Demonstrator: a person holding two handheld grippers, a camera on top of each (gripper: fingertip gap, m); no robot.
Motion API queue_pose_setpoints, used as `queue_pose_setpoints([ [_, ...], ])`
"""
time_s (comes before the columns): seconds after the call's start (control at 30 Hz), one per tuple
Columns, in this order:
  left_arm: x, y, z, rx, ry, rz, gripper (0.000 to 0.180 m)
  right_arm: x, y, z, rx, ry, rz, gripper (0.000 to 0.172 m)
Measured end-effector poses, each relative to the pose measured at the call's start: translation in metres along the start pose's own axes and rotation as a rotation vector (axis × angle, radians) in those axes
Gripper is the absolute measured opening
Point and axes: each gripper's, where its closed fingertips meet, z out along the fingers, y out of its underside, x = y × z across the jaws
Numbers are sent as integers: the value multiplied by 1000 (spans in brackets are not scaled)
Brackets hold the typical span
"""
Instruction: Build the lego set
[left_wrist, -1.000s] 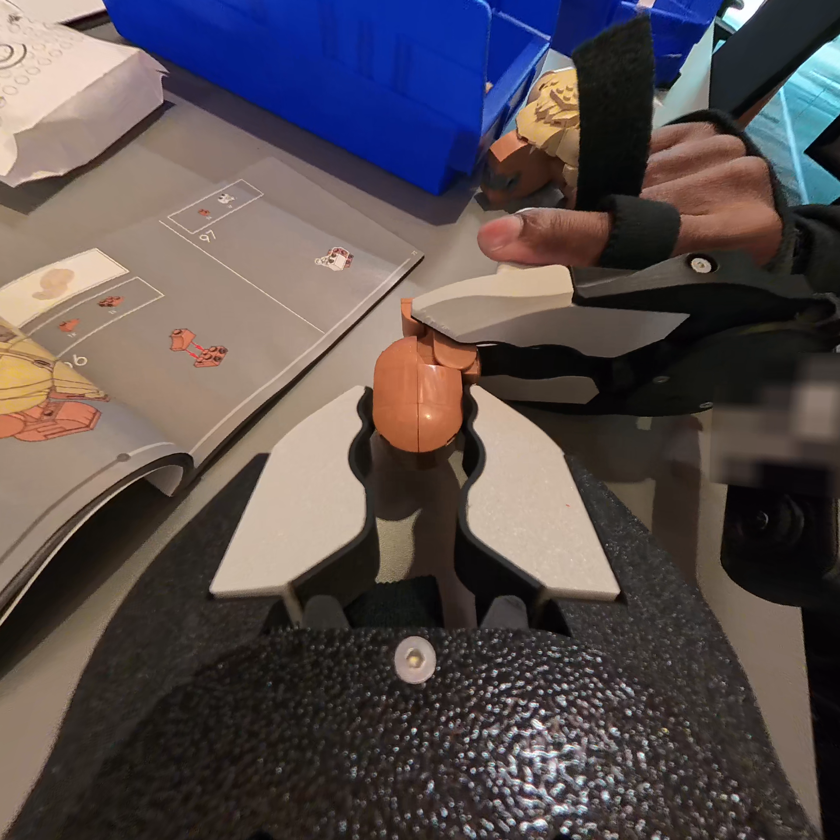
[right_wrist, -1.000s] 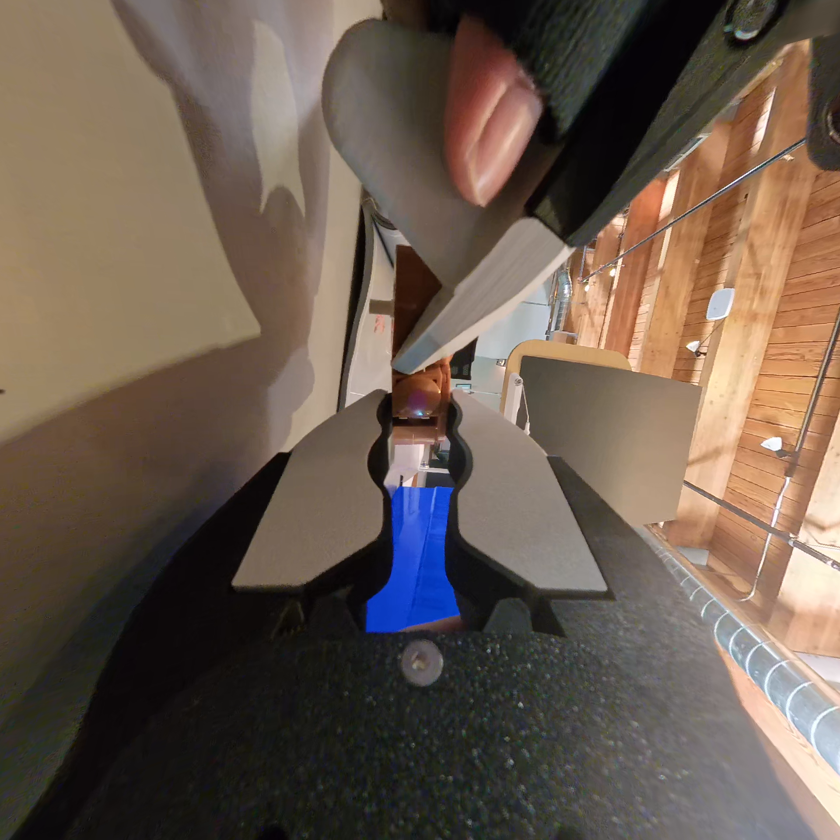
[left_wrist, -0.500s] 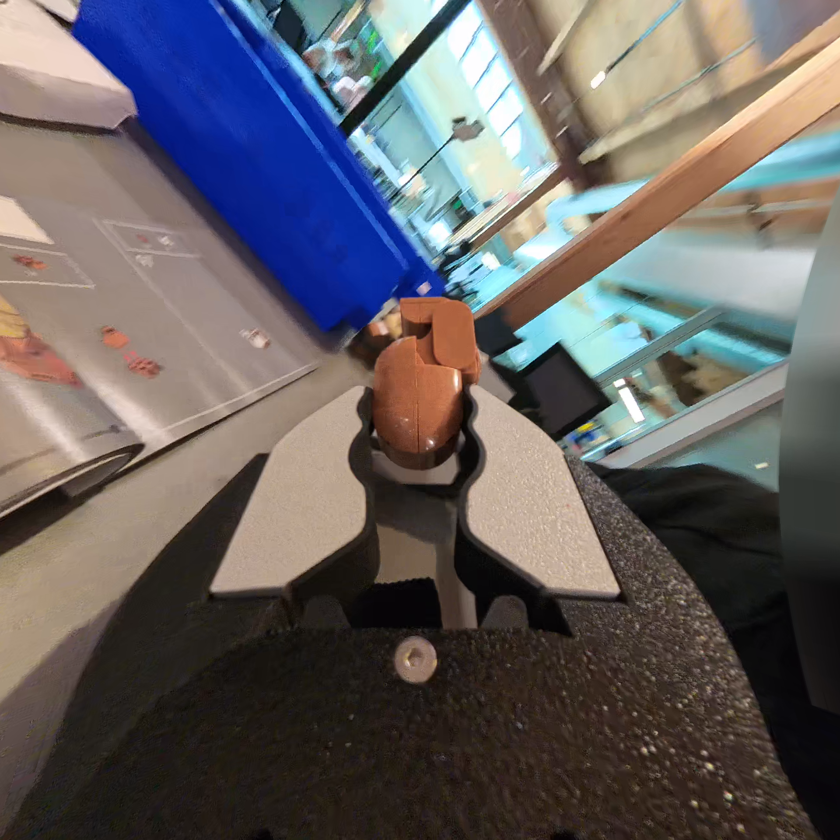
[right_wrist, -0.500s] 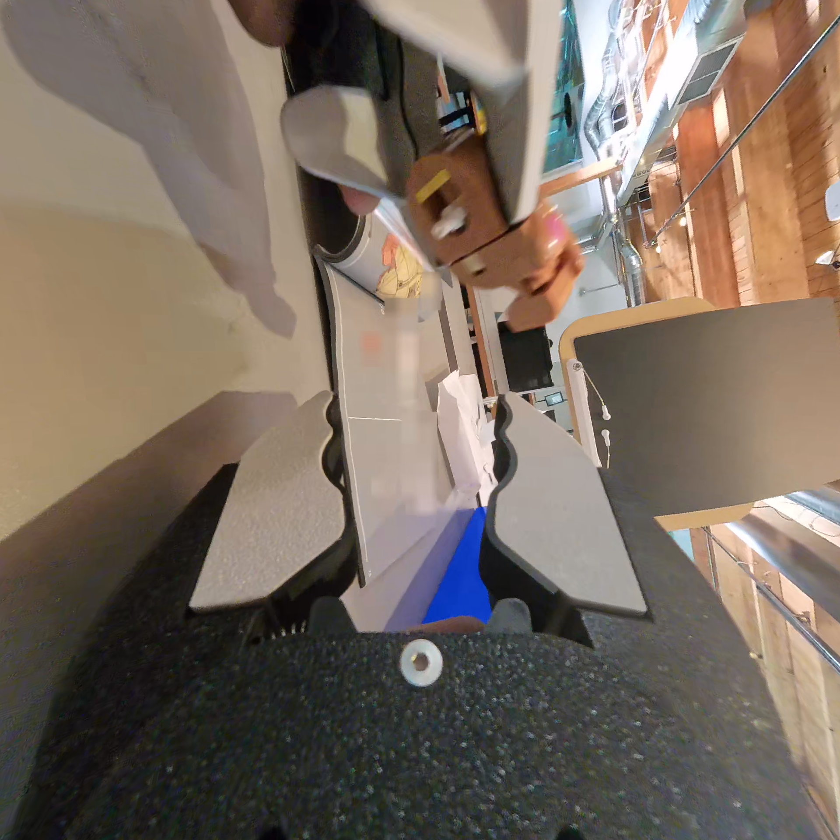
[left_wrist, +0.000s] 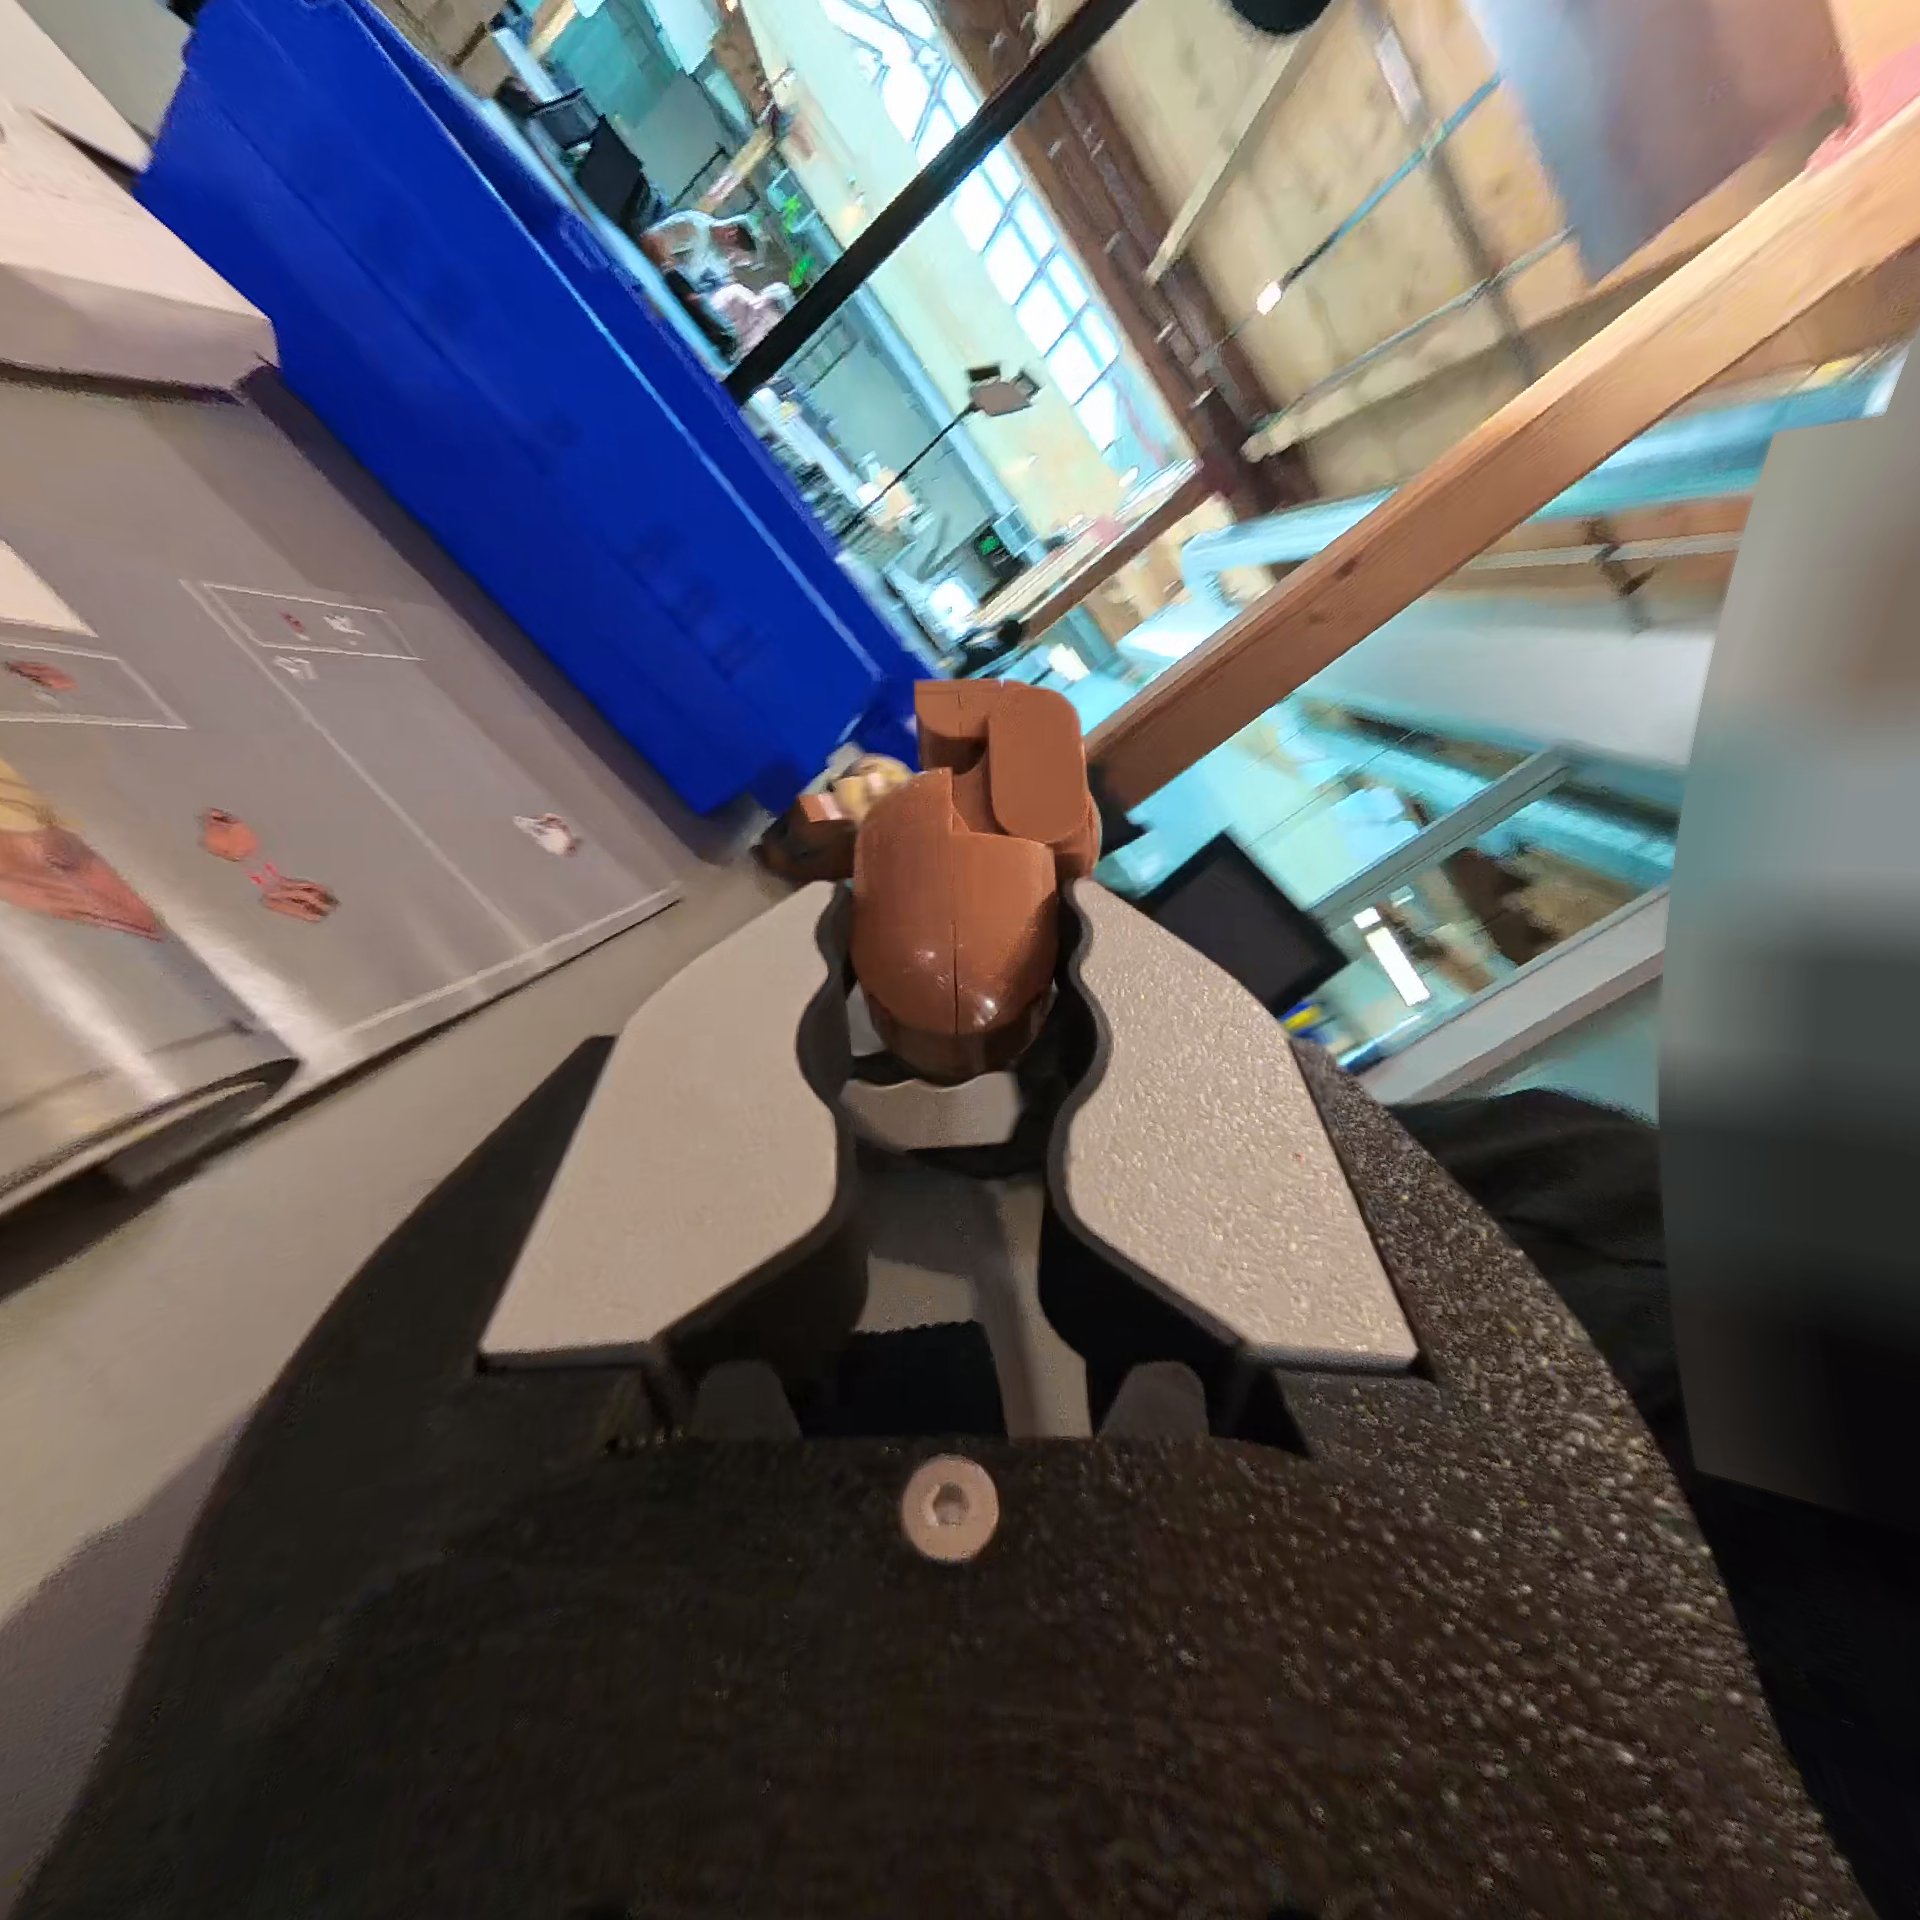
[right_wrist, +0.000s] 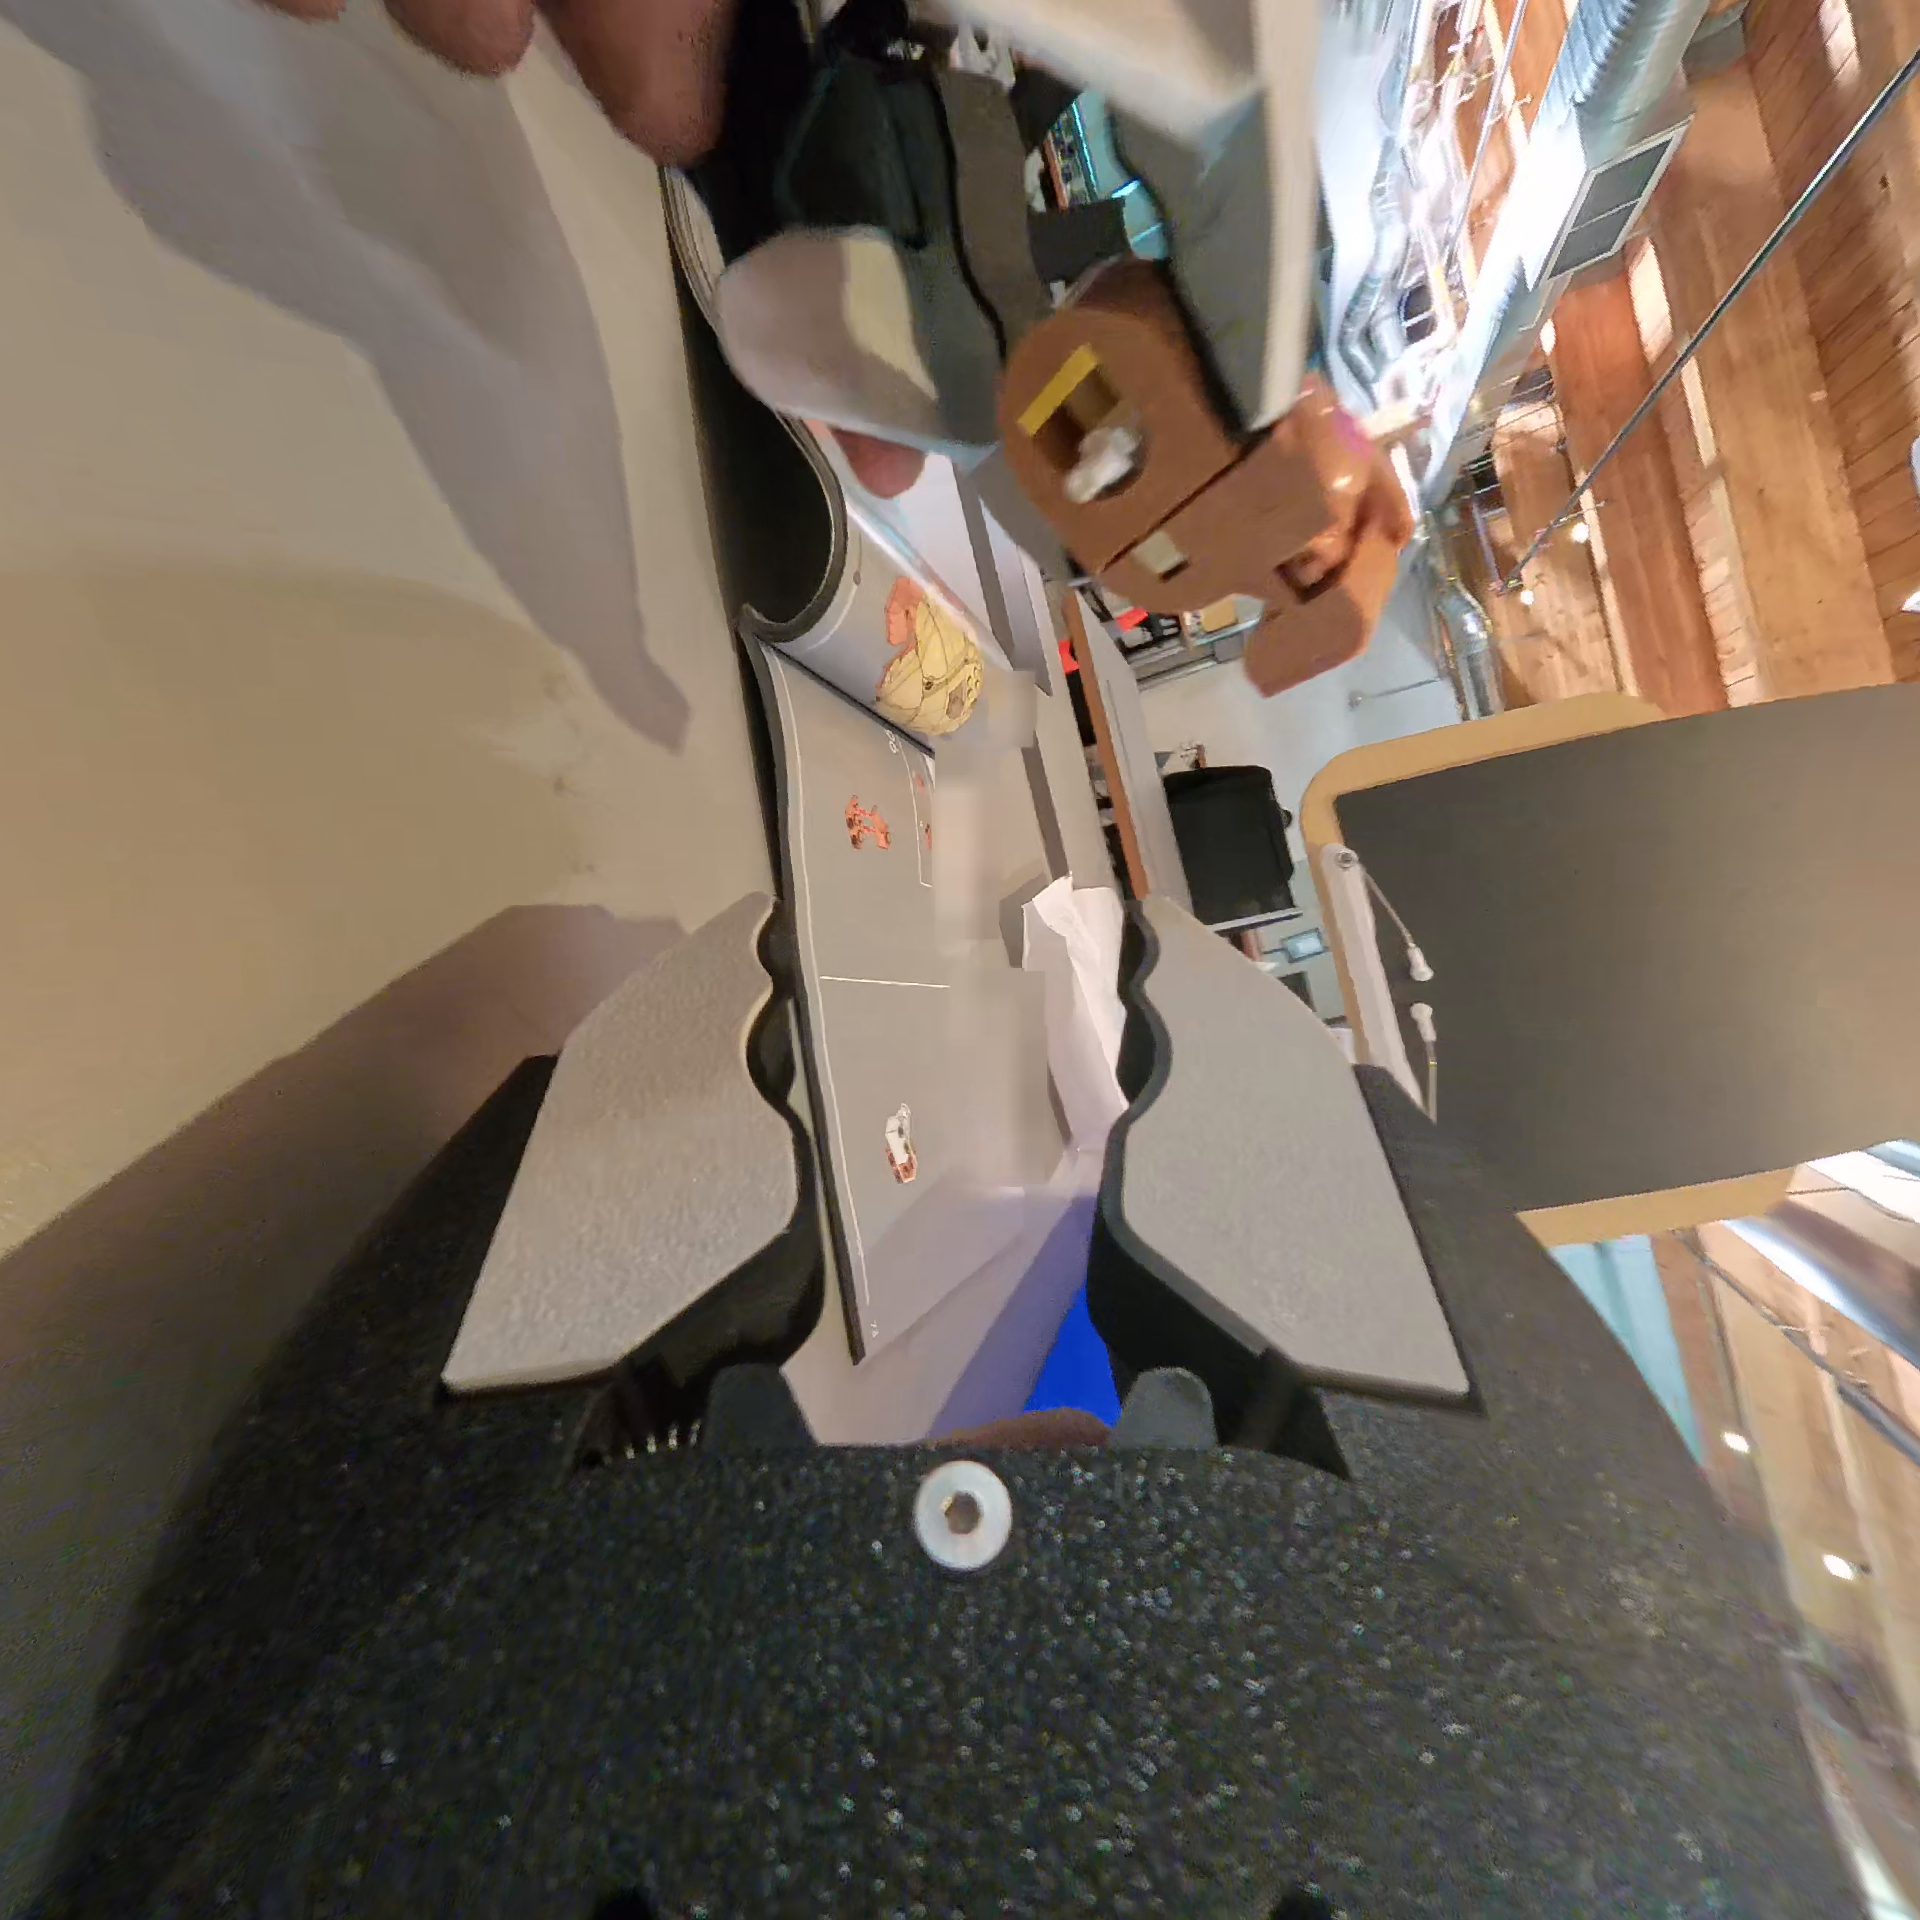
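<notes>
My left gripper (left_wrist: 956, 966) is shut on a brown brick-built piece (left_wrist: 961, 894), a rounded lump with smaller brown plates on top, lifted off the table and tilted. The same piece shows in the right wrist view (right_wrist: 1195, 468), clamped between the left gripper's grey fingers (right_wrist: 831, 343) above and ahead. My right gripper (right_wrist: 951, 997) is open and empty, turned on its side, with only the open instruction booklet (right_wrist: 883, 935) seen between its fingers.
The booklet (left_wrist: 260, 748) lies on the grey table (left_wrist: 156, 1299) at left. A blue bin (left_wrist: 499, 416) stands behind it, with a tan and brown brick model (left_wrist: 831, 810) at its foot. White paper (right_wrist: 1081, 966) lies beyond the booklet. Left tips to right tips: about 7 centimeters.
My right gripper opened, let go of the brown piece and drew back from it. My left gripper lifted and tilted upward with the piece still in its grasp.
</notes>
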Motion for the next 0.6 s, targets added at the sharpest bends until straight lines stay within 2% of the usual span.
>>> queue_pose_setpoints([
  [0.07, -7, 6, 0, -79, -108, 187, 36, 0, -1, -2, 29, -42, 74, 60],
  [0.17, -14, 11, -1, -212, -286, 586, 36, 2, -5, -8, 90, -133, 236, 61],
  [0.3, -9, 19, 1, -341, -383, 1015, 36, 0, -20, -19, 193, -300, 458, 61],
  [0.43, -5, 32, 4, -448, -407, 1315, 36, 0, -34, -30, 276, -469, 673, 65],
  [0.6, -5, 50, 5, -564, -386, 1517, 36, 6, -34, -37, 309, -587, 832, 64],
])
